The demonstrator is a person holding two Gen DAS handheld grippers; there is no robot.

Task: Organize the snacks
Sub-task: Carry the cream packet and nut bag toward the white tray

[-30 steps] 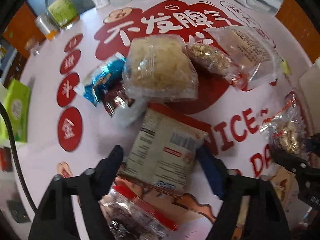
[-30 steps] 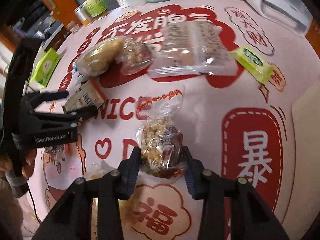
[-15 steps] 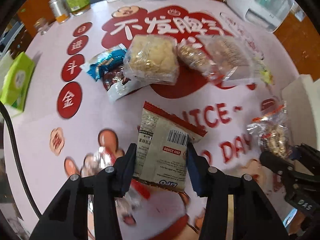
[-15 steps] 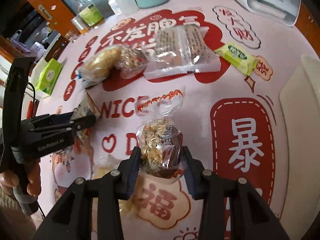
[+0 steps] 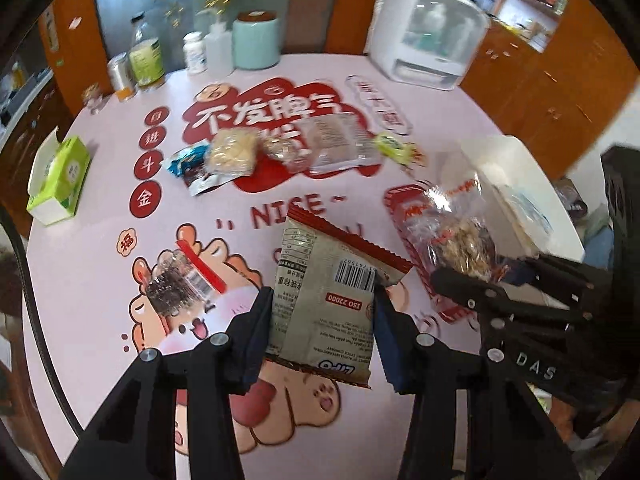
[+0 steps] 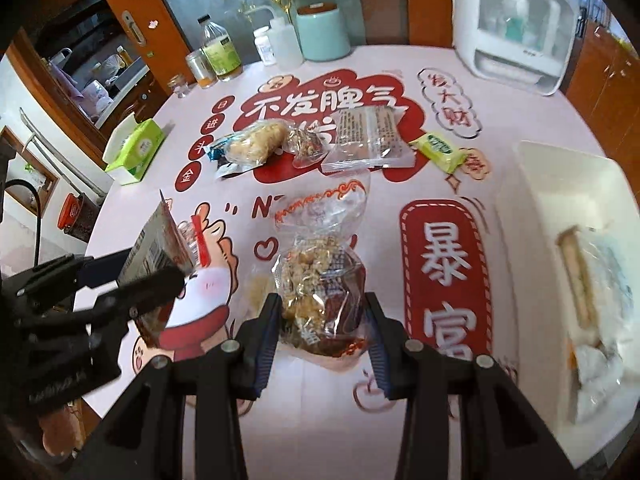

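Observation:
My left gripper [image 5: 322,320] is shut on a beige snack packet [image 5: 328,300] with a red serrated top, held above the table. My right gripper [image 6: 322,320] is shut on a clear bag of nut brittle [image 6: 320,272], also lifted off the table. From the right wrist view the left gripper [image 6: 132,276] with its beige packet [image 6: 154,248] hangs at the left. A white bin [image 6: 532,184] with wrapped snacks inside stands at the right. A small clear packet [image 5: 180,284] lies on the printed tablecloth below the left gripper.
Several snack packets lie in a pile [image 6: 304,144] mid-table, with a green packet [image 6: 440,150] beside it. A green tissue box [image 6: 136,148] sits at the left edge. Bottles [image 6: 220,56], a teal canister [image 6: 322,32] and a white appliance [image 6: 516,28] line the far edge.
The left jaws closed on the beige packet and lifted it off the table. The right gripper rose with its clear bag. The white bin came into the right wrist view.

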